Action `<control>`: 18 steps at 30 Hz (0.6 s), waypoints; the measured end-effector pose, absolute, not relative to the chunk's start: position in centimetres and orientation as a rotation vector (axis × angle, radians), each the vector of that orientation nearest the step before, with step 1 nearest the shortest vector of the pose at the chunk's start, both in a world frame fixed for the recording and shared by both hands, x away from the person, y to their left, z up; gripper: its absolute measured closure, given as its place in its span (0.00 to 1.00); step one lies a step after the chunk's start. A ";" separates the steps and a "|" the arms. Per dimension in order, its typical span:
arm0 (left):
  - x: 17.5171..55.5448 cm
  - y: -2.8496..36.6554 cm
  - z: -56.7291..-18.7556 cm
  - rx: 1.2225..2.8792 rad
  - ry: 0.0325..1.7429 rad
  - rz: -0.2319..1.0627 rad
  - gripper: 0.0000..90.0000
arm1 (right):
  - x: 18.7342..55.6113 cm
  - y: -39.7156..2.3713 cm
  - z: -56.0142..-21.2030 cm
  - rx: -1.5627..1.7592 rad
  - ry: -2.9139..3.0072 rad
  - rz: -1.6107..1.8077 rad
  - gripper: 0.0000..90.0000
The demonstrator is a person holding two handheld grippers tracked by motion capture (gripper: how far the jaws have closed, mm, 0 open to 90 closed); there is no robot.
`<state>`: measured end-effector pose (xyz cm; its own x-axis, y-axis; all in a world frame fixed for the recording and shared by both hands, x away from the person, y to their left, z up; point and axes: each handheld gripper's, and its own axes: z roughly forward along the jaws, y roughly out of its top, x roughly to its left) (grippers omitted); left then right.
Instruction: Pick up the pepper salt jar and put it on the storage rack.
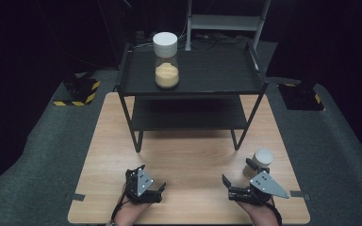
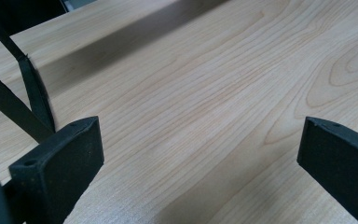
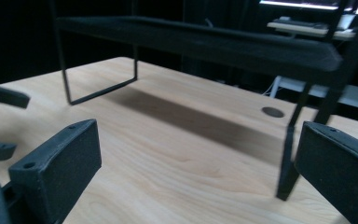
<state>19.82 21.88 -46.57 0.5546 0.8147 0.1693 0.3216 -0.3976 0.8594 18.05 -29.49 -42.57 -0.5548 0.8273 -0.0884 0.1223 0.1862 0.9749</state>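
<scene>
1. Standing at about five o'clock on the table [image 1: 188, 155], a small jar [image 1: 260, 162] with a pale lid sits just beyond the right gripper [image 1: 238, 187], near but apart from it.
2. I judge this jar light and stiff, probably glass or hard plastic, so smooth and a little slippery; a drop could crack it. The lid is the widest part, so the body just under the lid looks the safest place to clamp, jaws level on opposite sides.
3. The right gripper has its jaws spread wide with nothing between them. In the right gripper view they look toward the rack [image 3: 200, 39] rather than the jar, so a turn toward one o'clock seems needed first.
4. The left gripper [image 1: 153, 188], at about seven o'clock, also stands spread and empty; the left gripper view [image 2: 200, 154] has bare wood between its jaws.
5. A black rack [image 1: 193, 89] with two shelves takes the twelve o'clock half of the table.
6. A taller jar [image 1: 166, 59], white-lidded and about a third full of yellowish grain or powder, stands at the upper shelf's eleven o'clock corner. It looks heavier and top-tall, easier to tip.
7. Count: two jars, two grippers, one rack, one table.
</scene>
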 end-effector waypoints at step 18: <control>19.8 21.8 -46.5 1.973 0.905 0.753 0.01 | 17.4 -32.4 -42.3 1.004 1.673 1.343 0.00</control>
